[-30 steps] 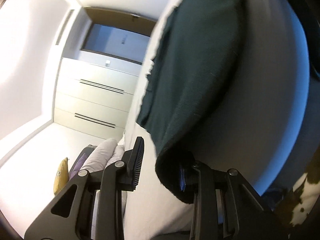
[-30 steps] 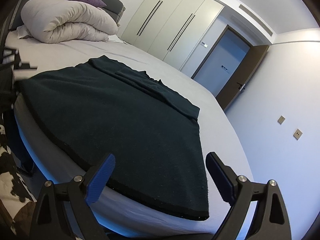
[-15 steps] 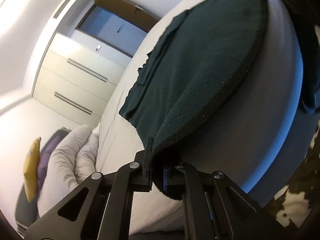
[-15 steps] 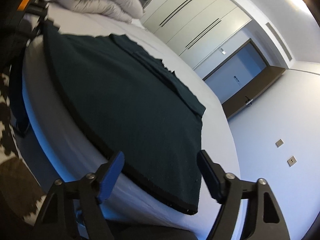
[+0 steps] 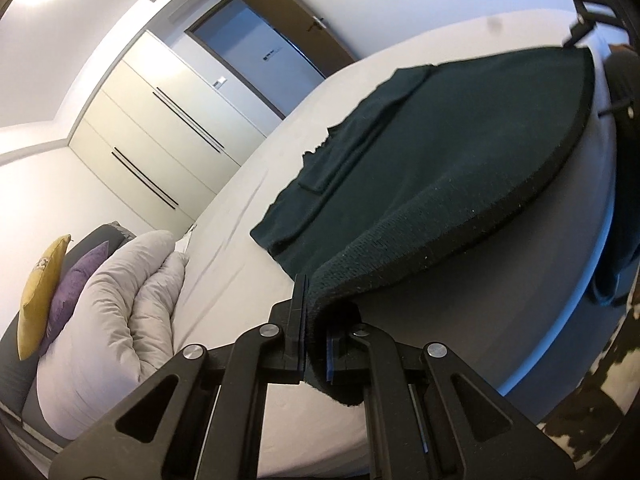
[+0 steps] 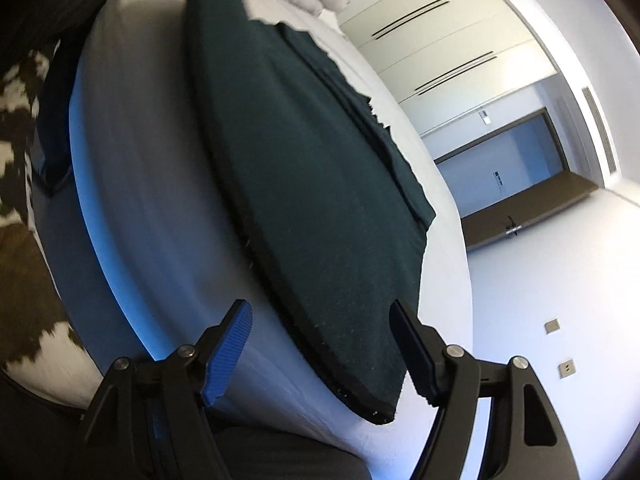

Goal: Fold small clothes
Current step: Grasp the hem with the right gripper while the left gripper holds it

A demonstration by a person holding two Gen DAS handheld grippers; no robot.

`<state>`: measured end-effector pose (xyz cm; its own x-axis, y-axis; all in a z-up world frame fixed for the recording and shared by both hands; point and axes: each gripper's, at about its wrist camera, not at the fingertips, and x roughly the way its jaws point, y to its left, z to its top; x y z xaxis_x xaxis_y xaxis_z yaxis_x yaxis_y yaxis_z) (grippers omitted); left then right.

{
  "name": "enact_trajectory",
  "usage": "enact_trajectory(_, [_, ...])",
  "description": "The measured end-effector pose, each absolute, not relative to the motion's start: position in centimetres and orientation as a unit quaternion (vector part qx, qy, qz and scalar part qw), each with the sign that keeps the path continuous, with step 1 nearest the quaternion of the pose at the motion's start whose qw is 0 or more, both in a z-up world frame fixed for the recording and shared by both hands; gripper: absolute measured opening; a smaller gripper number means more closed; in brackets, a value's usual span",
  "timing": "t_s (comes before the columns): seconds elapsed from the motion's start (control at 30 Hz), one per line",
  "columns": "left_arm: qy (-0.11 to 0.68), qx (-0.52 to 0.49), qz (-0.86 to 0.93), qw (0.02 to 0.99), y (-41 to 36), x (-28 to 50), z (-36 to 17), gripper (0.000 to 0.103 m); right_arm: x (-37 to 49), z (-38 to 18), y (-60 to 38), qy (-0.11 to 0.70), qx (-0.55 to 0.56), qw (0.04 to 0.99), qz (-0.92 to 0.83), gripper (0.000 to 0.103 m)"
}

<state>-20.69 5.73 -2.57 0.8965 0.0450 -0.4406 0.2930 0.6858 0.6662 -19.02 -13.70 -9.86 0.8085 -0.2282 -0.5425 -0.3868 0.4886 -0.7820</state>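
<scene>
A dark green knitted garment (image 5: 440, 152) lies spread flat on the white bed (image 5: 248, 248). My left gripper (image 5: 314, 312) is shut on its near corner, and the hem rises off the sheet from that pinch. In the right wrist view the same garment (image 6: 312, 200) runs away from me along the bed edge. My right gripper (image 6: 318, 306) stands open around the garment's other near corner (image 6: 380, 412). The hem lies between the blue pad (image 6: 228, 352) and the opposite finger, touching neither.
A folded white duvet (image 5: 120, 300) with a yellow pillow (image 5: 40, 280) and a purple pillow (image 5: 76, 280) sits at the head of the bed. Wardrobe doors (image 5: 160, 128) and a room door (image 5: 264, 56) stand beyond. A cowhide rug (image 6: 20, 120) lies on the floor beside the bed.
My left gripper shut on the garment's corner and lifted it, rolling as it rose. My right gripper narrowed, rolled and sank until the other near corner lay between its fingers.
</scene>
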Motion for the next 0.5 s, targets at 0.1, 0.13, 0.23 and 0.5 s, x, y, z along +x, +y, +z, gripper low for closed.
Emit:
enact_trajectory(0.1, [0.213,0.385,-0.069,0.895,5.8,-20.2,-1.6,0.006,-18.6,-10.2,-14.3,0.311,-0.51,0.801,0.035,0.065])
enact_trajectory(0.13, [0.212,0.383,-0.071,0.896,5.8,-20.0,-1.4,0.006,-18.4,-10.1,-14.5,0.312,-0.507,0.803,0.03,0.062])
enact_trajectory(0.23, [0.213,0.379,-0.073,0.898,5.9,-19.7,-1.1,0.006,-17.9,-9.8,-15.3,0.314,-0.506,0.803,0.012,0.058])
enact_trajectory(0.5, [0.228,0.391,-0.078,0.888,6.2,-20.6,-3.8,0.006,-17.4,-10.4,-16.9,0.331,-0.527,0.783,-0.014,0.033])
